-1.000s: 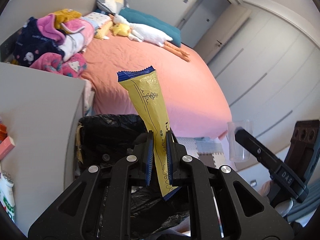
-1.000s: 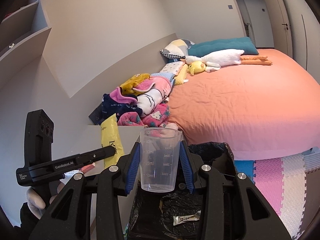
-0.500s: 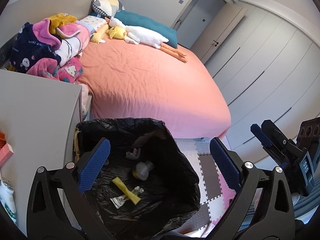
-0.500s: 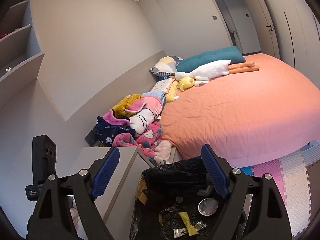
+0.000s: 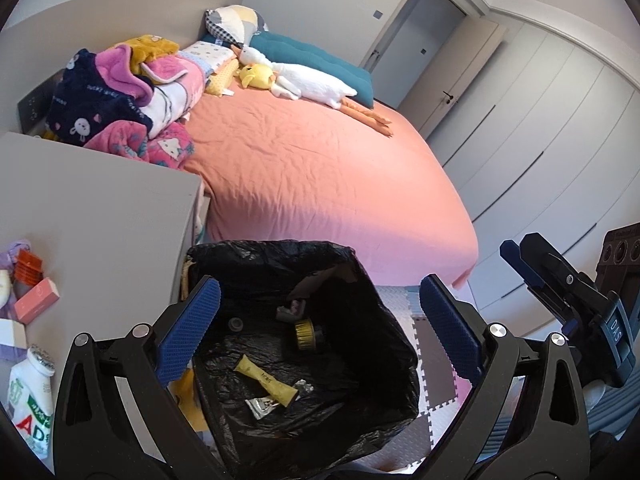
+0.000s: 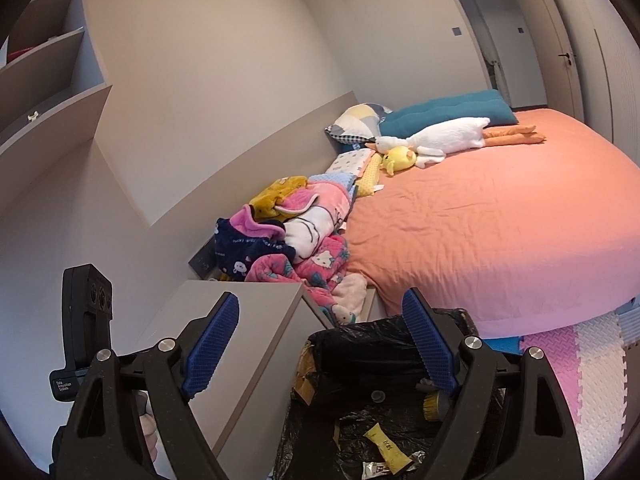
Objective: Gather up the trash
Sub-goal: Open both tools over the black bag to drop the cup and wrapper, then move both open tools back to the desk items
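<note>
A: Where is the trash?

B: Inside the bin lined with a black plastic bag, which stands on the floor between the grey cabinet top and the bed with the salmon-orange sheet. At the bottom of the bin lies the long yellow sachet, touching a crumpled silver wrapper. Farther back in the bin sits a small round gold-coloured ribbed object; I cannot tell what it is.

A: And the grippers?

B: The left gripper hangs over the bin, its blue-padded jaws spread wide with nothing between them. The right gripper is over the bin's near rim, jaws also apart and empty. Neither pair has widened further in the last half second.

A: Anything beside the bin?

B: On the cabinet top, left of the bin, stand a white plastic bottle with green lettering and a small pink carton. Beyond the bin, at the bed's head, lie a heap of pink and navy blankets and a white plush goose.
</note>
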`<state>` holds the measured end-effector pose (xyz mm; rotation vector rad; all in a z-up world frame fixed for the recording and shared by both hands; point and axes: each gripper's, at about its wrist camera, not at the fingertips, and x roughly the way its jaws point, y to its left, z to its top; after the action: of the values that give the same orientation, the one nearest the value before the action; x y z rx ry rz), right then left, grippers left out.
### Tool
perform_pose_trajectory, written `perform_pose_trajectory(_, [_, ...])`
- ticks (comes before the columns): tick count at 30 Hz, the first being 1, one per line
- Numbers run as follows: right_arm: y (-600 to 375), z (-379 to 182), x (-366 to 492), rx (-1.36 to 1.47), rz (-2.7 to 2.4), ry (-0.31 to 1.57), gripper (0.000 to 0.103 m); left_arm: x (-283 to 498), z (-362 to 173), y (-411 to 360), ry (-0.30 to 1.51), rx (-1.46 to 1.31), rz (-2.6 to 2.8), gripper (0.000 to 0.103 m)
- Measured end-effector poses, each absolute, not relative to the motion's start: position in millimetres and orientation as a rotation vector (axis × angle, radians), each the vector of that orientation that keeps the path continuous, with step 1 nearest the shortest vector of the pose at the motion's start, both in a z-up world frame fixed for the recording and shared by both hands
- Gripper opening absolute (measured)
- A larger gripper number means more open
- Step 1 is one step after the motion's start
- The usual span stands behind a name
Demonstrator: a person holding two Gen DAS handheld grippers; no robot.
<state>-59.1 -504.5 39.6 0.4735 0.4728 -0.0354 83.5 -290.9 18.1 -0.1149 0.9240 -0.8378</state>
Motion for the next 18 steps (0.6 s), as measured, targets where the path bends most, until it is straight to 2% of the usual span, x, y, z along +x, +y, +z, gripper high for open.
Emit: perform_pose_trajectory(18, [-425.6, 35.5, -11.8, 0.416, 0.163, 0.55, 0.084, 84.8, 6.9, -194.4, 0.906, -0.166, -0.634, 0.096])
